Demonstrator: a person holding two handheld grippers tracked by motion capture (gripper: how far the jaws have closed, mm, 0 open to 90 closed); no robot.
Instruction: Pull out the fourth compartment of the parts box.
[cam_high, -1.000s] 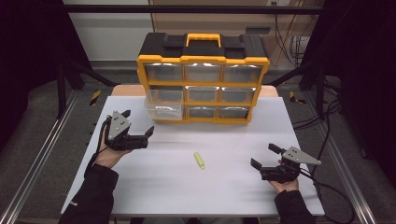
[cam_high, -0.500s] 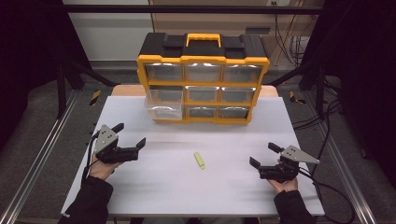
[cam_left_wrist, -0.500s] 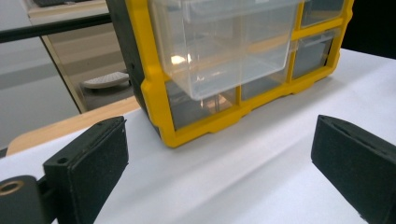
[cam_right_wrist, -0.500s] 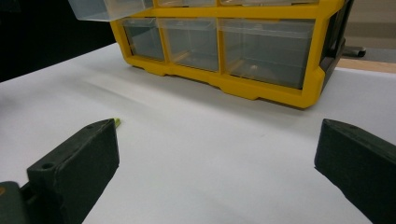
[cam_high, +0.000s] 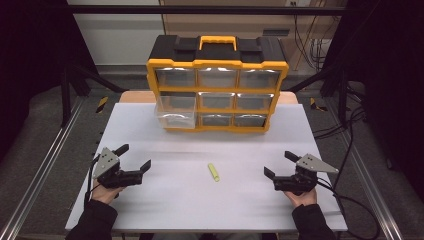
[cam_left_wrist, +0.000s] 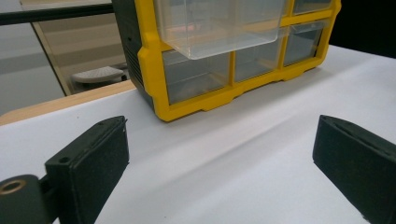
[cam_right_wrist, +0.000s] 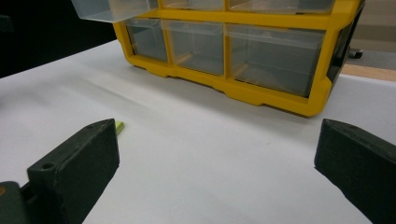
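Observation:
A yellow and black drawer cabinet stands at the back of the white table. Its middle-left clear drawer is pulled out and looks empty. A small yellow-green stick lies flat on the table in front of the cabinet, between my two grippers; its tip peeks out behind a jaw in the right gripper view. My left gripper rests open near the front left, empty. My right gripper rests open near the front right, empty.
The cabinet has three rows of clear drawers, the others shut. Metal frame rails run along both sides of the table. Cables hang off the right edge. A wooden board shows under the table's back edge.
My left gripper has pulled back from near the open drawer toward the front left of the table. The right gripper has stayed put.

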